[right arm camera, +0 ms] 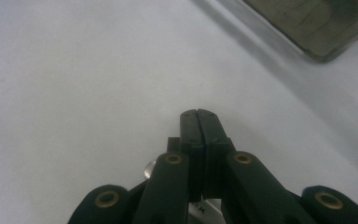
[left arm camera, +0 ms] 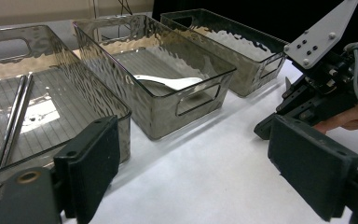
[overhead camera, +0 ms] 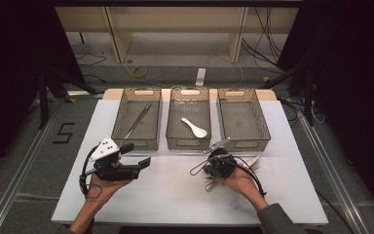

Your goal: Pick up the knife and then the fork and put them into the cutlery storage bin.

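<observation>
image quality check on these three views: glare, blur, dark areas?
High view: surroundings black, white table evenly lit, soft overall. Left gripper view: rippled glare on the bins' walls, near jaws blurred. Right gripper view: shut right gripper sharp enough, bin corner beyond it blurred, tabletop washed out.

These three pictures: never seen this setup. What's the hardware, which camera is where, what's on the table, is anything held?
No robot arm here: a person holds a two-jaw gripper in each hand. The high view looks down on a white table. The other two cameras ride on the grippers and look along their jaws.

Three clear bins stand in a row. The left bin holds chopsticks, the middle bin a white spoon, and the right bin looks empty.

The left gripper is open and holds nothing. The right gripper has its jaws closed over metal cutlery on the table; whether it grips a piece is unclear.
</observation>
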Available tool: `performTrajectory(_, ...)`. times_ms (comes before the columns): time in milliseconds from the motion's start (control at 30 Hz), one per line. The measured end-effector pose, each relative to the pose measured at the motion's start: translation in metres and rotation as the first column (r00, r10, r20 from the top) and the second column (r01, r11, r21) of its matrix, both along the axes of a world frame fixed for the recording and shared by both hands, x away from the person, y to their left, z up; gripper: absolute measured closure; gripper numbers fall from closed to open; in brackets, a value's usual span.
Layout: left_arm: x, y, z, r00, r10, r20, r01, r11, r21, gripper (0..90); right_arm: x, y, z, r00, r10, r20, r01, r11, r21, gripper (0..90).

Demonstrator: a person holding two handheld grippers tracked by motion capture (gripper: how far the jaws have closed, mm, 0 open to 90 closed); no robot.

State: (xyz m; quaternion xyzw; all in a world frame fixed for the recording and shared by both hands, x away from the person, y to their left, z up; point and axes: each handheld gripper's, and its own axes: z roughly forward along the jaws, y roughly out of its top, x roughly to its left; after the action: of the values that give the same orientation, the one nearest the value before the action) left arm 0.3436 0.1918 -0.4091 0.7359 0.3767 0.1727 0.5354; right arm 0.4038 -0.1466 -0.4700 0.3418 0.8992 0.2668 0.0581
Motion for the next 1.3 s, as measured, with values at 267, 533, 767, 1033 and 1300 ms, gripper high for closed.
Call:
performTrajectory(267,0.000,0.000,0.000,1.0000,-0.001,-0.001,0.001,1.0000,0.004,16.4,-0.004,0.002,-0.001,0.9992,0.028,-0.030,-0.028,0.999,-0.020,90.0)
performTrajectory(533,0.000,-0.001,-0.001,1.0000,0.001,-0.002,-0.001,1.0000,0.001,16.4,-0.012,-0.002,-0.001,0.9975,0.044,-0.056,-0.044,0.999,-0.008,90.0)
performTrajectory(767,0.000,-0.001,-0.001,1.0000,0.001,-0.004,-0.001,1.0000,0.001,16.4,-0.025,-0.011,-0.001,0.9937,0.064,-0.093,-0.064,0.998,0.004,90.0)
performTrajectory(1033,0.000,0.000,-0.001,1.0000,0.002,-0.003,-0.002,1.0000,0.001,16.4,-0.042,-0.023,-0.001,0.9902,0.078,-0.116,-0.077,0.997,0.015,90.0)
performTrajectory(1300,0.000,-0.001,-0.001,1.0000,0.002,0.001,-0.002,1.0000,0.006,16.5,-0.057,-0.037,0.000,0.9869,0.086,-0.136,-0.086,0.996,0.008,90.0)
